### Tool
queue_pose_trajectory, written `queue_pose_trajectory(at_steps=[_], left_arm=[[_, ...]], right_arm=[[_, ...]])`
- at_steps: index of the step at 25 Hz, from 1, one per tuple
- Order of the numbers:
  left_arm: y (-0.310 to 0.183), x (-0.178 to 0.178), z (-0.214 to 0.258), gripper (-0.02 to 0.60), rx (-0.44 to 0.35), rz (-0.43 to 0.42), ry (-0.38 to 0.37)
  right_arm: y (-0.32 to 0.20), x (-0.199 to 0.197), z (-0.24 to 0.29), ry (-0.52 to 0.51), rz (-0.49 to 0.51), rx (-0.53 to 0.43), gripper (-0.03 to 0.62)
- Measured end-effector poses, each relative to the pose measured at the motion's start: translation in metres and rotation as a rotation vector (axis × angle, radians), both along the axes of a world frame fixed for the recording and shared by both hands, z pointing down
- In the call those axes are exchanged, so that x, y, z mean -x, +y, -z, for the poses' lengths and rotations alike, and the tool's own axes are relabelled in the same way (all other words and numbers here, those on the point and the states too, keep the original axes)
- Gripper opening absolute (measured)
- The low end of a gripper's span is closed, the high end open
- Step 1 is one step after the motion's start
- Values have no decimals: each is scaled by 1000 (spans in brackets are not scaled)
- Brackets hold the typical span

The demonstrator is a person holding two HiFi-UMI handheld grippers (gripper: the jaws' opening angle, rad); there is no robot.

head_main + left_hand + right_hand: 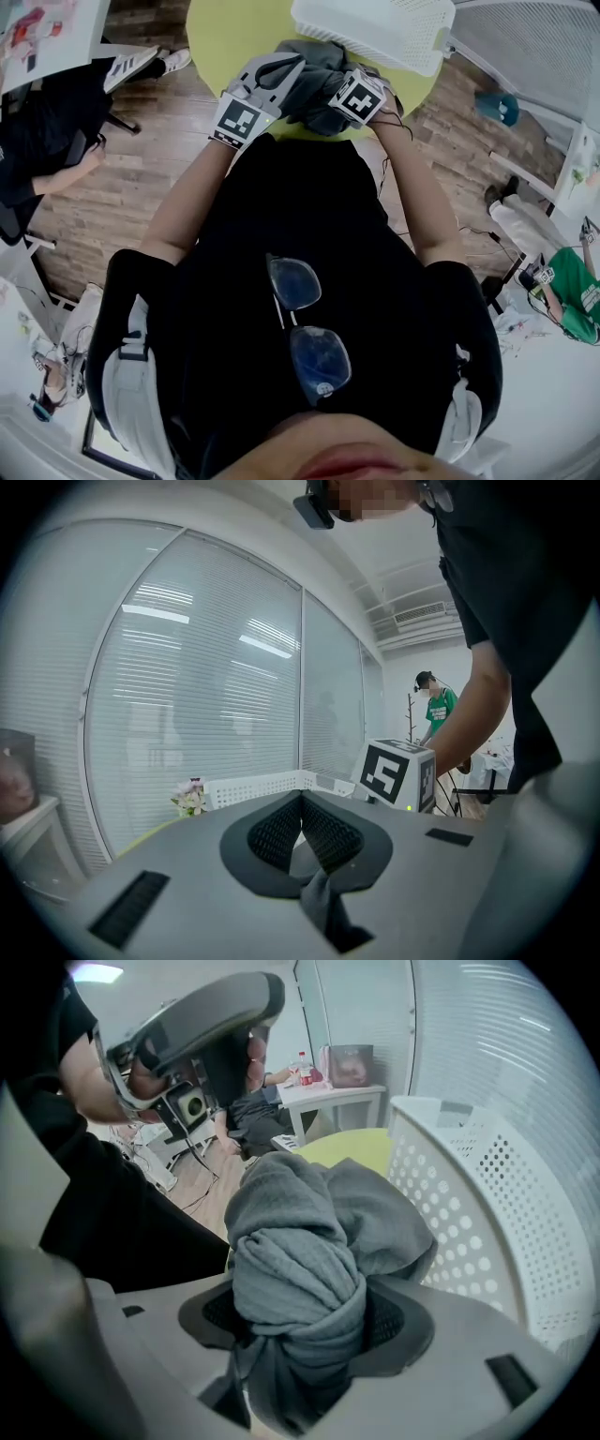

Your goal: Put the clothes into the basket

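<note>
Right gripper (298, 1335) has a fat wad of the grey cloth (295, 1241) clamped in its jaws, and left gripper (302, 827) pinches a thin strip of it. Basket (487, 1194) sits just past the bundle on the right gripper's side, so that hand's nearer.

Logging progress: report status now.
Right tool shut on bunched cloth. Left tool pinching a strip of it. Basket right beside, nothing between.

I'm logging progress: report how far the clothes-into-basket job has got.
Done: nothing; no clothes show in the white basket. In hand: the right claw grips a bunched grey garment over the yellow-green table, and the left claw pinches a strip. Left: drop it in.
</note>
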State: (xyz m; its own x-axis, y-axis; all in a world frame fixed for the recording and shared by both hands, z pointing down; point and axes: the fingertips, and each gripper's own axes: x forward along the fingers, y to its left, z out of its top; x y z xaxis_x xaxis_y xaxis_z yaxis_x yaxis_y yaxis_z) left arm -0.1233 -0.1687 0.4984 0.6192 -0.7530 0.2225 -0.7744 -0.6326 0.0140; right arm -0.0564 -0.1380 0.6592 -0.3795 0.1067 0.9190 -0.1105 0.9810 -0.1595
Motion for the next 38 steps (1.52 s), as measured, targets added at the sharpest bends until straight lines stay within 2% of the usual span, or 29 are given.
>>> queue_pose_trajectory(at_steps=[10, 20, 27, 35, 38], left_arm=[[-9, -30, 58, 9, -72, -83, 34], [-33, -55, 111, 9, -137, -151, 49], [-58, -66, 135, 9, -175, -145, 52], [-95, -64, 157, 9, -218, -84, 60], [-109, -62, 159, 9, -230, -52, 57]], right_arm=[[-7, -34, 84, -32, -69, -46, 322], [-36, -55, 153, 6, -45, -137, 324], [-76, -68, 191, 39, -18, -230, 324], [-146, -72, 232, 37, 11, -357, 324], [-173, -69, 242, 40, 49, -432, 324]])
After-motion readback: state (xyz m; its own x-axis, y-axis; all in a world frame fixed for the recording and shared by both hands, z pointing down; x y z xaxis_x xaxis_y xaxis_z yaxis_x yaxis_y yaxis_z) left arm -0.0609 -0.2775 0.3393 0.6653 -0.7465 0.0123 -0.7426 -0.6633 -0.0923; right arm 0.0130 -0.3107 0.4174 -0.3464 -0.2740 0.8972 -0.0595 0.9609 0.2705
